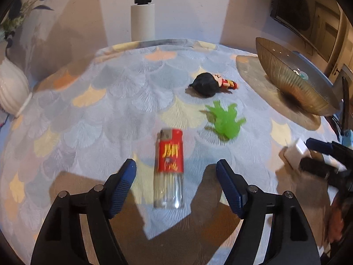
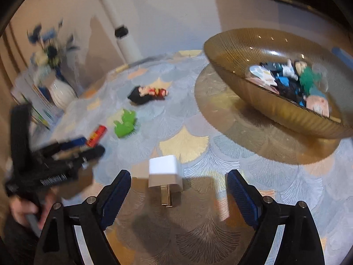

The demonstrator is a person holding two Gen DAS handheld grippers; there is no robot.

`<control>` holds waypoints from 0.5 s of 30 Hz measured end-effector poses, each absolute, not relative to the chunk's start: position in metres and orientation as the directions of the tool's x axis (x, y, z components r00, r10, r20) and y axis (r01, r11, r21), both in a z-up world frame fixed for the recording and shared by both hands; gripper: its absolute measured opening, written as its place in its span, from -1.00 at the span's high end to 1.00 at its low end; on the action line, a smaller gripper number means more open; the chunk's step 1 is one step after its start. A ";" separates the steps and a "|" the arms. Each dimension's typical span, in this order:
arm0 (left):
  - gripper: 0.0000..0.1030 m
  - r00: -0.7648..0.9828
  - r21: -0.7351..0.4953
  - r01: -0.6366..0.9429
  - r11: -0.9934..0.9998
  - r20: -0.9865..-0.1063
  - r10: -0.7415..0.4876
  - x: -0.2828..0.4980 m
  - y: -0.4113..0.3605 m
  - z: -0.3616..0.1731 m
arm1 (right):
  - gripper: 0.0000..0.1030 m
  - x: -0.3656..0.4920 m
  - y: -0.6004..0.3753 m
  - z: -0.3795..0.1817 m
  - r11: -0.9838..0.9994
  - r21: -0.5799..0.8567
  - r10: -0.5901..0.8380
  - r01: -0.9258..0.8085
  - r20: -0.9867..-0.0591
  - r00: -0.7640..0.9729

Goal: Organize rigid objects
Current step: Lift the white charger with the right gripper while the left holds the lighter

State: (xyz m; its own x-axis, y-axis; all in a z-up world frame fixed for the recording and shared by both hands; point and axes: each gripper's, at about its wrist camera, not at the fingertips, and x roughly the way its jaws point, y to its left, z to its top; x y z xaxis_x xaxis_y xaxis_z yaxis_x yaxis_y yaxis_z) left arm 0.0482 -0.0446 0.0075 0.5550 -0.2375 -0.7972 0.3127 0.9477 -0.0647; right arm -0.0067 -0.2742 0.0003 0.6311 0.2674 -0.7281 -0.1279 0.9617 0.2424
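Note:
A red-labelled clear lighter (image 1: 169, 167) lies on the patterned cloth between the fingers of my left gripper (image 1: 176, 170), which is open around it. A green toy (image 1: 224, 119) and a black-haired figurine (image 1: 211, 84) lie beyond it. My right gripper (image 2: 178, 180) is open around a white charger plug (image 2: 164, 172) lying on the cloth. The lighter (image 2: 97, 135), the green toy (image 2: 124, 123) and the figurine (image 2: 149, 93) also show in the right wrist view, left of centre. An amber glass bowl (image 2: 231, 48) at the right holds several small objects.
The bowl (image 1: 284, 75) stands on a round mat (image 1: 253, 75) at the right. A white ribbed vase (image 1: 11, 88) with flowers stands at the table's left edge. A white pillar (image 1: 143, 19) rises behind the table. The left gripper (image 2: 72, 152) appears blurred in the right wrist view.

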 end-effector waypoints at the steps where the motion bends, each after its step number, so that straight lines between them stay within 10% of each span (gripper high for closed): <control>1: -0.26 0.557 -0.058 0.309 0.949 -0.798 -0.230 0.052 -0.047 0.009 | -0.71 -0.005 -0.268 -0.001 0.972 0.201 0.233 -0.123 -0.741 0.630; 4: 0.62 0.573 -0.009 0.324 0.946 -0.794 -0.204 0.052 -0.059 0.006 | -0.71 -0.002 -0.248 -0.005 0.991 0.058 0.123 -0.123 -0.769 0.627; 8: 0.62 0.595 0.036 0.402 0.915 -0.769 -0.232 0.036 -0.074 0.009 | 0.45 -0.011 -0.235 -0.002 0.982 0.010 0.135 -0.190 -0.740 0.658; 15: 0.62 0.638 -0.057 0.372 0.926 -0.709 -0.300 0.021 -0.063 0.026 | 0.48 -0.020 -0.236 0.004 0.974 0.026 0.180 -0.225 -0.691 0.700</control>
